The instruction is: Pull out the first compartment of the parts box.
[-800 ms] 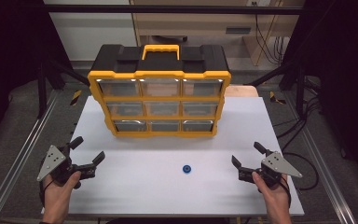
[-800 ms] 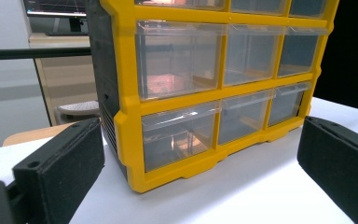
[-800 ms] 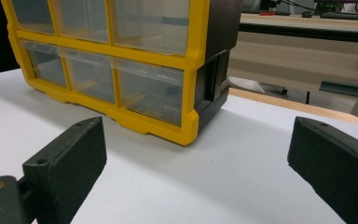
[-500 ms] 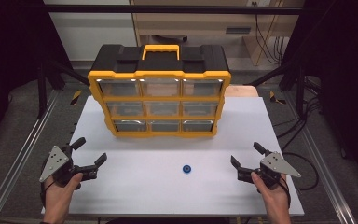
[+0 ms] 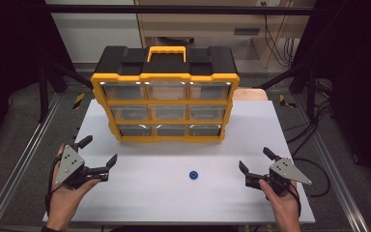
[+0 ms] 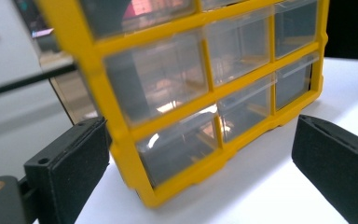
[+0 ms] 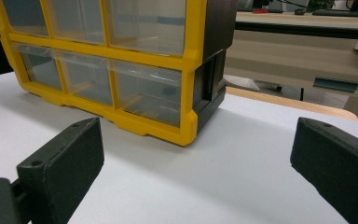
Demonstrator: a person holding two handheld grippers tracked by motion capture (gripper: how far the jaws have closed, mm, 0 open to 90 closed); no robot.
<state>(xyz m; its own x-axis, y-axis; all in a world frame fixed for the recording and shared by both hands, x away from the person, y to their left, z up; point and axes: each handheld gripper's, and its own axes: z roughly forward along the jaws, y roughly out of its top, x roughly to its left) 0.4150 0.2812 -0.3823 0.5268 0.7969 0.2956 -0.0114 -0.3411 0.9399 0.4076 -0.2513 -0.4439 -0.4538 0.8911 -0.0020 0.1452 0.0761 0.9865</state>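
Both grippers, left gripper point(image 5: 99, 153) and right gripper point(image 5: 255, 159), have fingers spread wide, holding nothing. Reach slowly for the blue ring point(image 5: 193, 174) at 6 o'clock of the box point(image 5: 165, 104).

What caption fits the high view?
Open left gripper and right gripper flank a blue disc before a drawer organizer.

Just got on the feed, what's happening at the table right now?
A person holds a gripper in each hand over a white table. The left gripper and right gripper are both open and hold nothing. A yellow drawer box stands at the back with all drawers shut. A small blue part lies on the table between the grippers, untouched, nearer the right one.
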